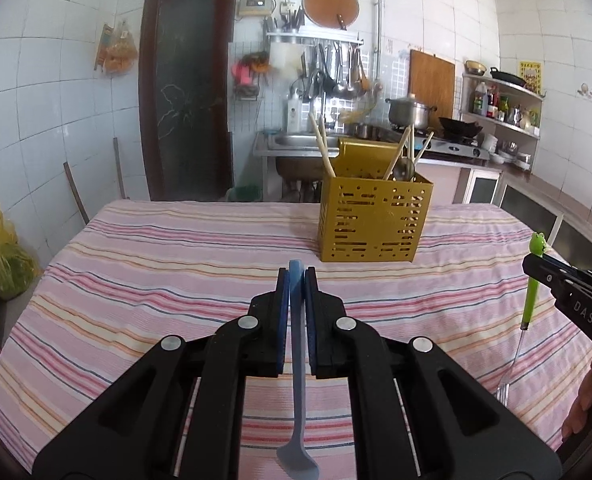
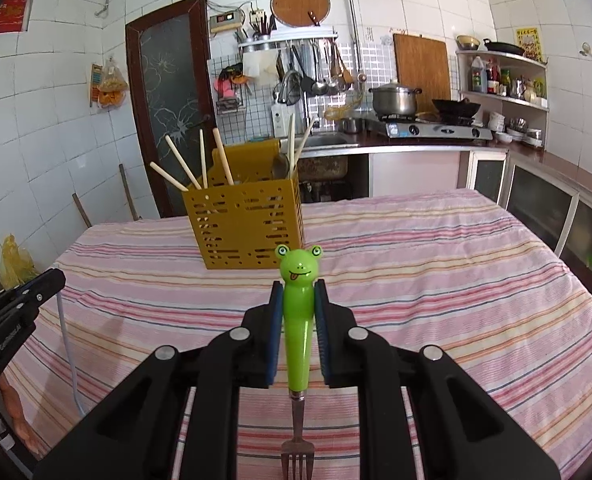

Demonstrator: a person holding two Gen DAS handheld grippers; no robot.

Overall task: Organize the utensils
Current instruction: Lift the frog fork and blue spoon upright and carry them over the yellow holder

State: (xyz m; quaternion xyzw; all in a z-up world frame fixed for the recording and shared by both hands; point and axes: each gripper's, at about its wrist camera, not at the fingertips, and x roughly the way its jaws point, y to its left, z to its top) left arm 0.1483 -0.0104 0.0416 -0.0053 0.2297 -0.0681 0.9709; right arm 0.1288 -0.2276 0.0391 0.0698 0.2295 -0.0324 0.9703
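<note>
A yellow perforated utensil holder [image 1: 370, 220] stands on the striped tablecloth with chopsticks [image 1: 322, 148] and a metal spoon in it; it also shows in the right wrist view [image 2: 246, 228]. My left gripper [image 1: 297, 276] is shut on a blue plastic spoon [image 1: 298, 364], bowl end hanging down, in front of the holder. My right gripper [image 2: 299, 290] is shut on a green frog-handled fork [image 2: 299, 320], tines down, in front of the holder. The fork [image 1: 532, 284] and right gripper show at the right edge of the left wrist view. The left gripper [image 2: 52, 280] shows at the left edge of the right wrist view.
The table with pink striped cloth [image 1: 176, 272] fills the foreground. Behind it are a sink, a counter with a gas stove [image 2: 436, 130], pot and wok, and hanging utensils on the wall. A dark door [image 1: 188, 92] is at back left. A yellow bag [image 1: 0, 252] sits left.
</note>
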